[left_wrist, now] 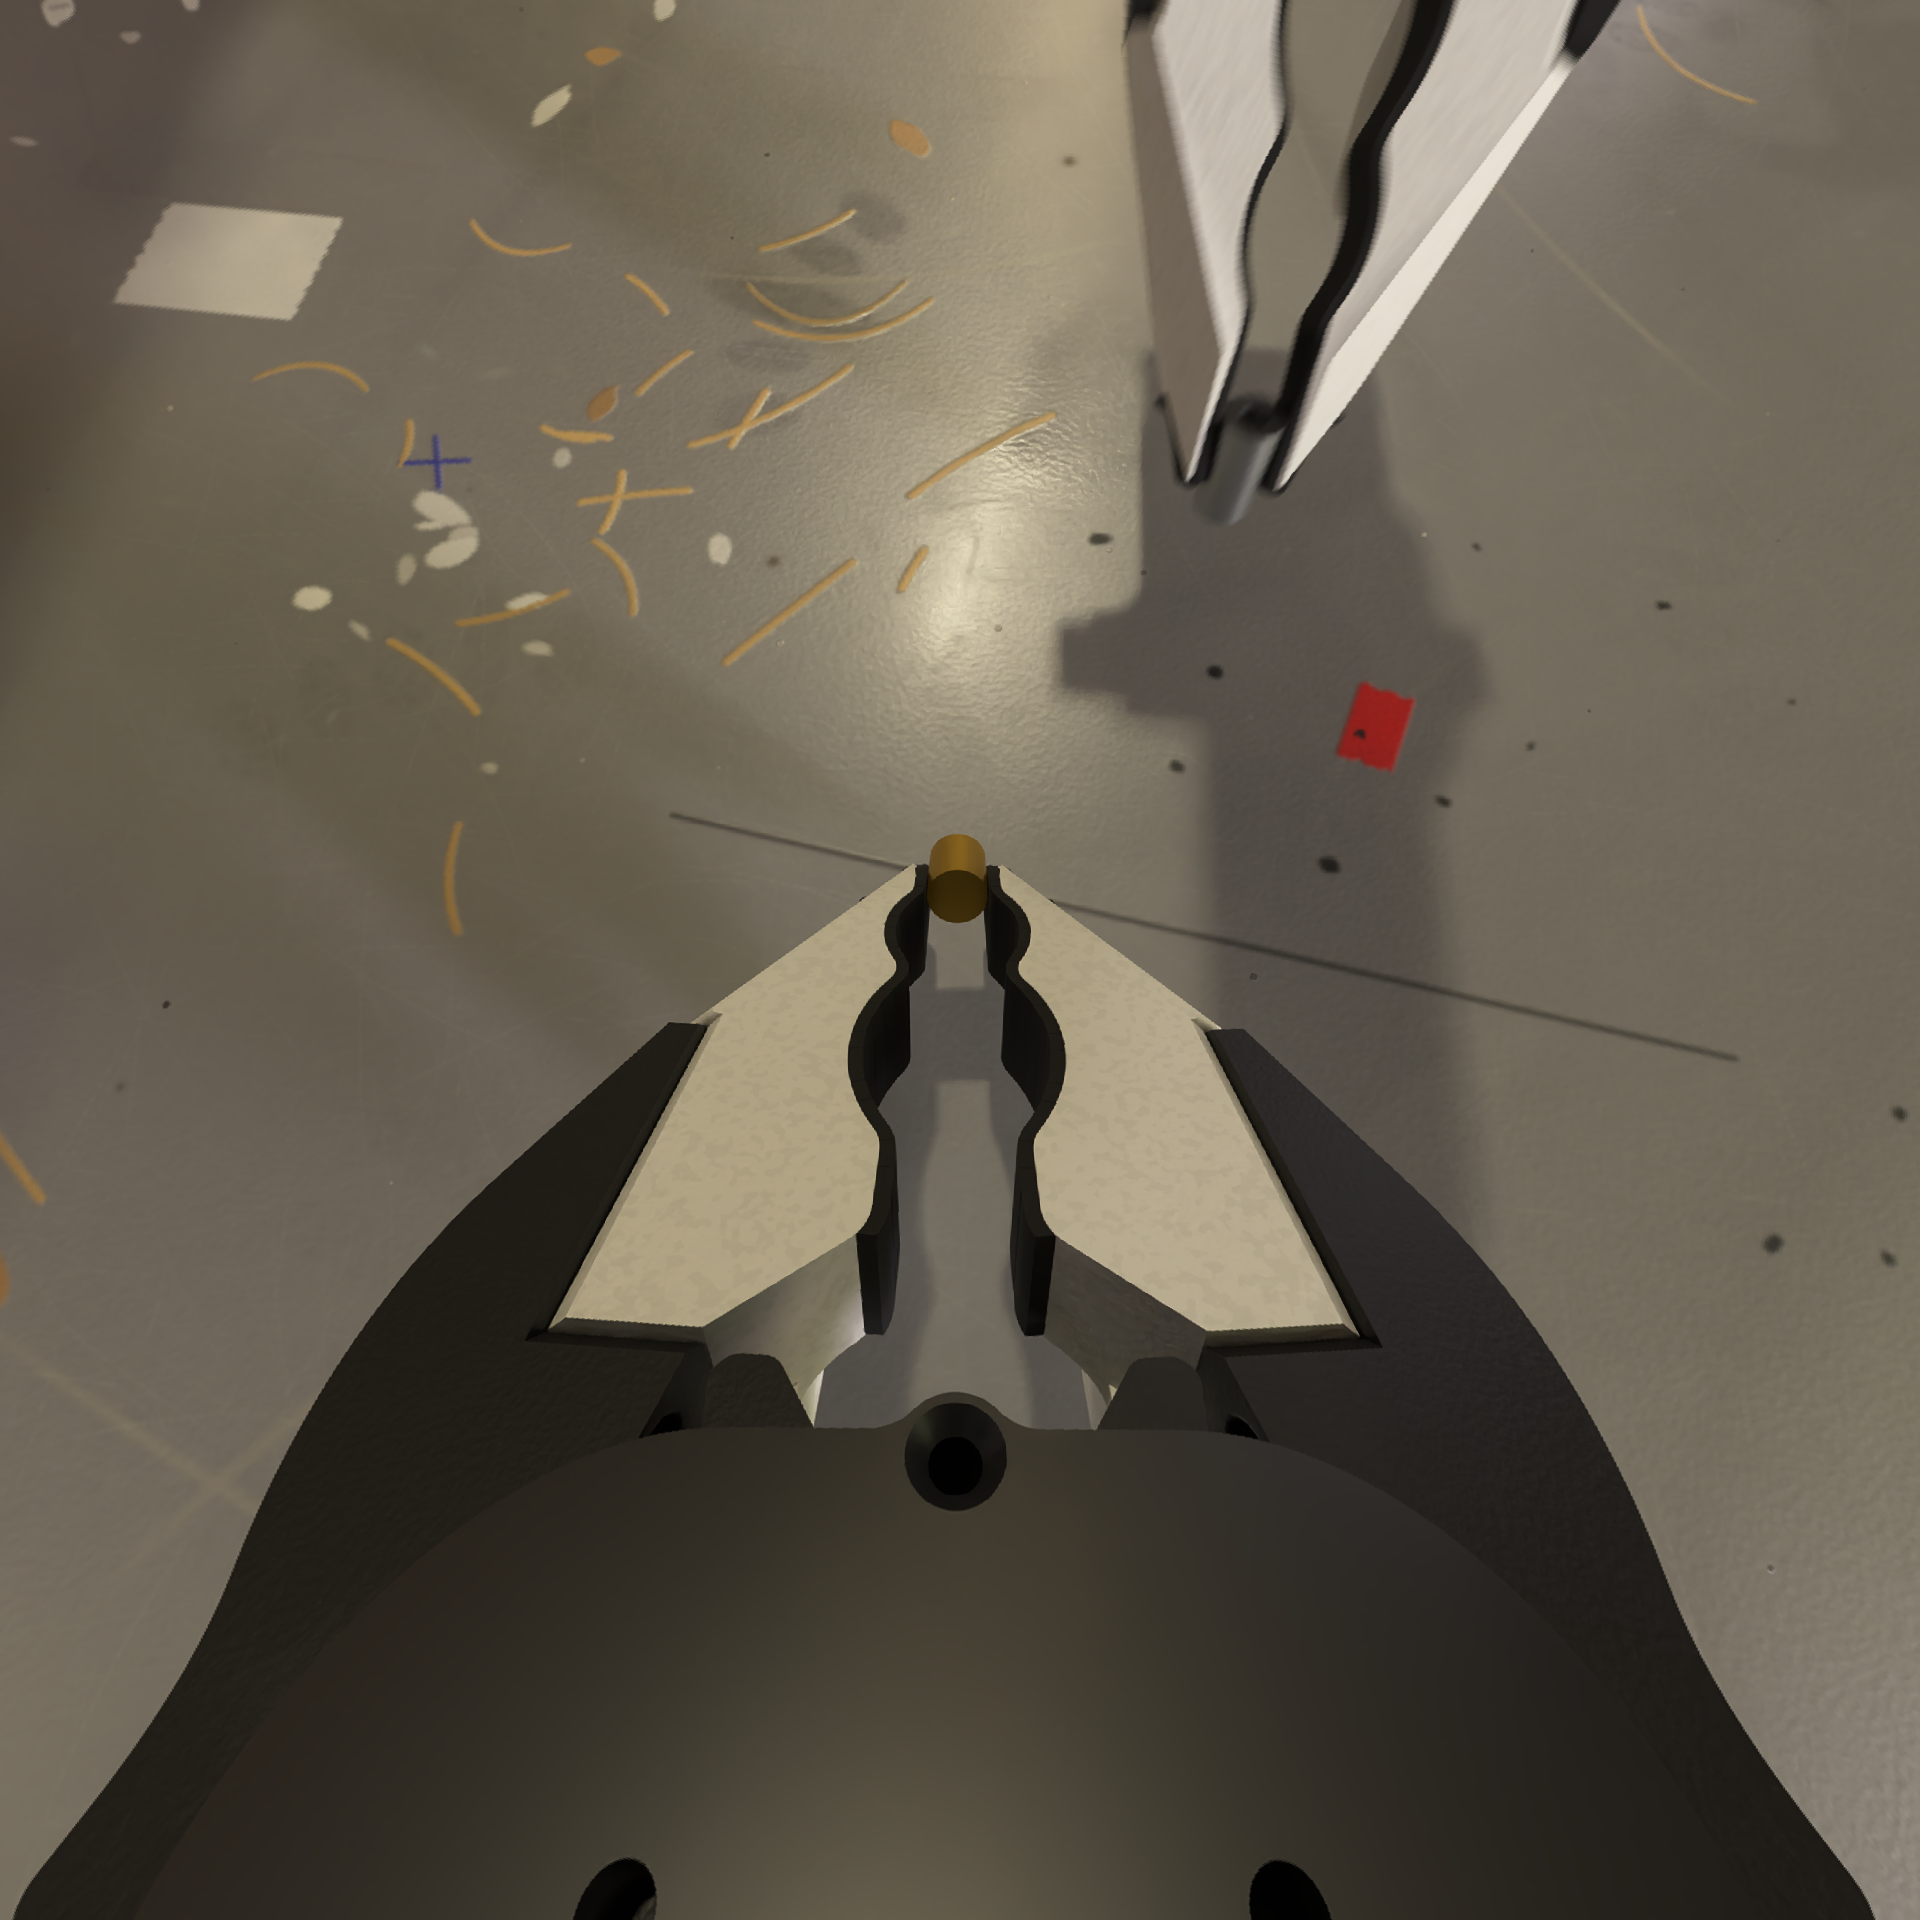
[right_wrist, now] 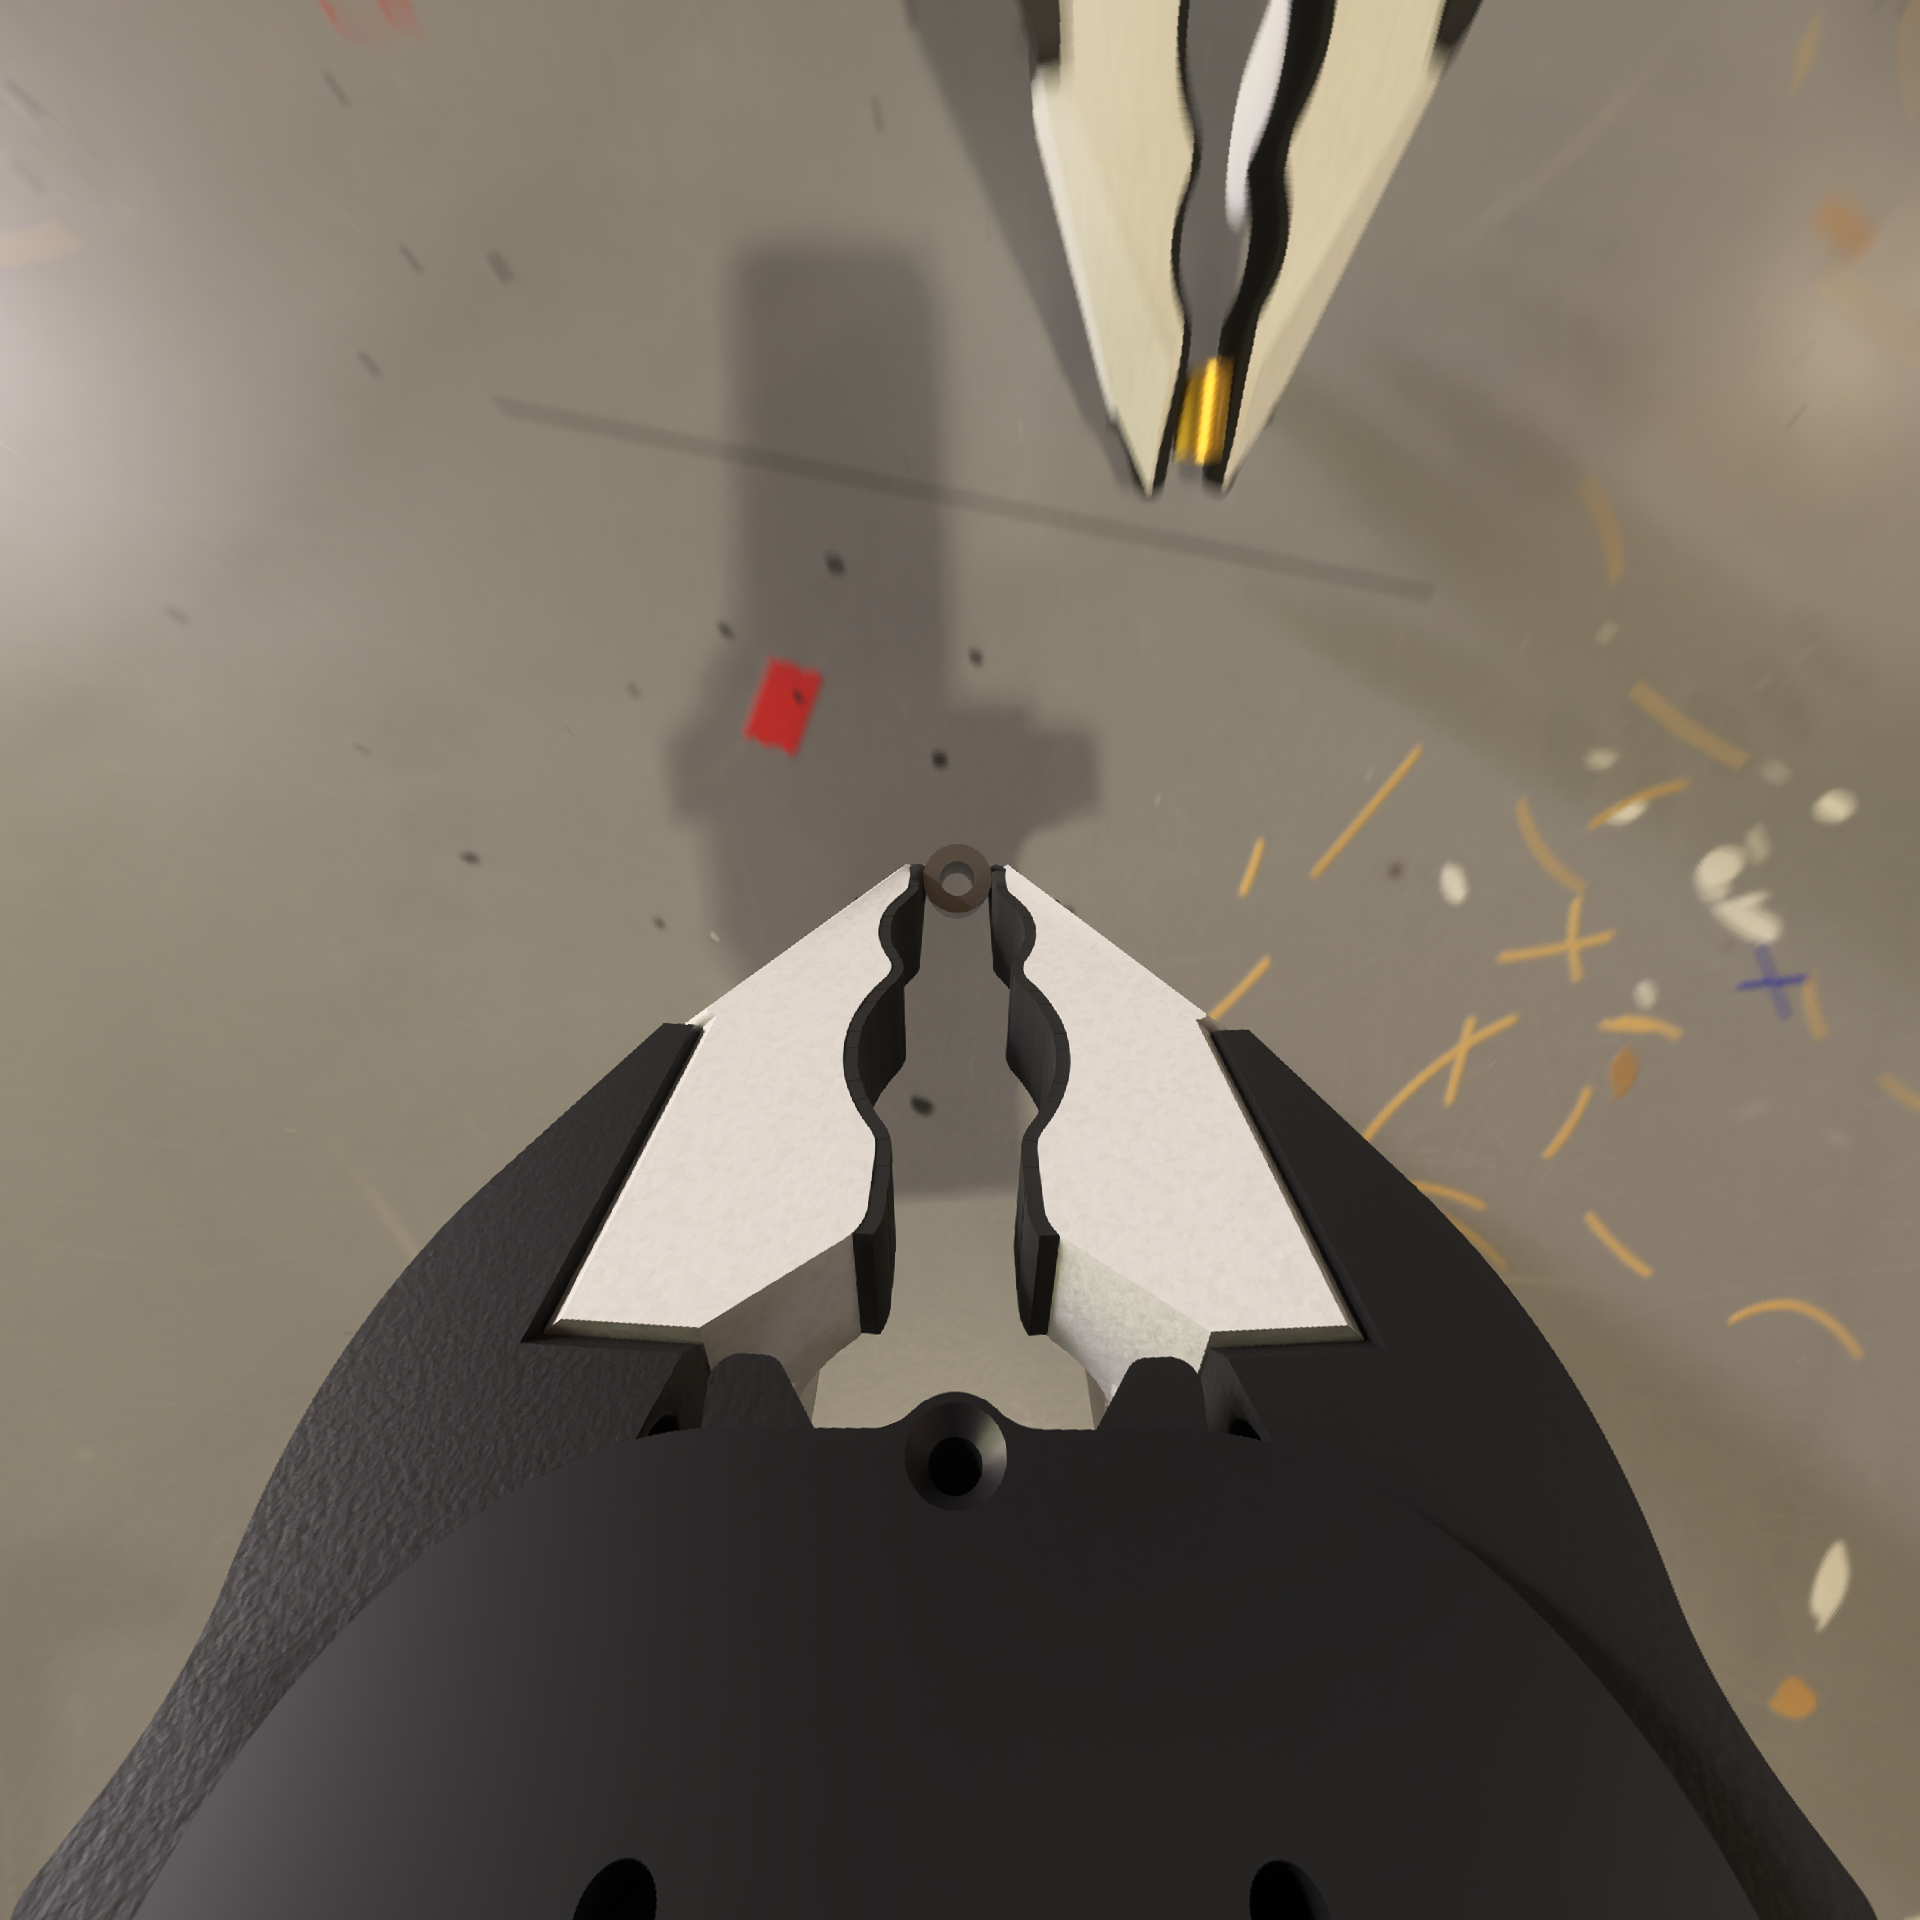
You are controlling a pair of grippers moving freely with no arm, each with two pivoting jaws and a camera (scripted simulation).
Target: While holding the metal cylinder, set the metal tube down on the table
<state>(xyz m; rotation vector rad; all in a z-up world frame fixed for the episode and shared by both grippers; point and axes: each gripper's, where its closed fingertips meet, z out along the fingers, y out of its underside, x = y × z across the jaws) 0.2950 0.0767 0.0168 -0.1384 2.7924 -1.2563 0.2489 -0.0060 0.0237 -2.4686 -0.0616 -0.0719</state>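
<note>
A: Start big. What lies under everything?

B: The grey table, littered with tan shavings on the far left, with a red tag to the right

A: And the grippers?

B: The left gripper pinches the brass metal cylinder at its fingertips. The right gripper pinches the dark metal tube the same way, its bore facing the camera

A: Which step, then?

B: As I judge it, the tube is still carried above the table, not yet set down. Next the right gripper must lower until the tube touches, then spread its jaws, while the left keeps its pinch
</note>
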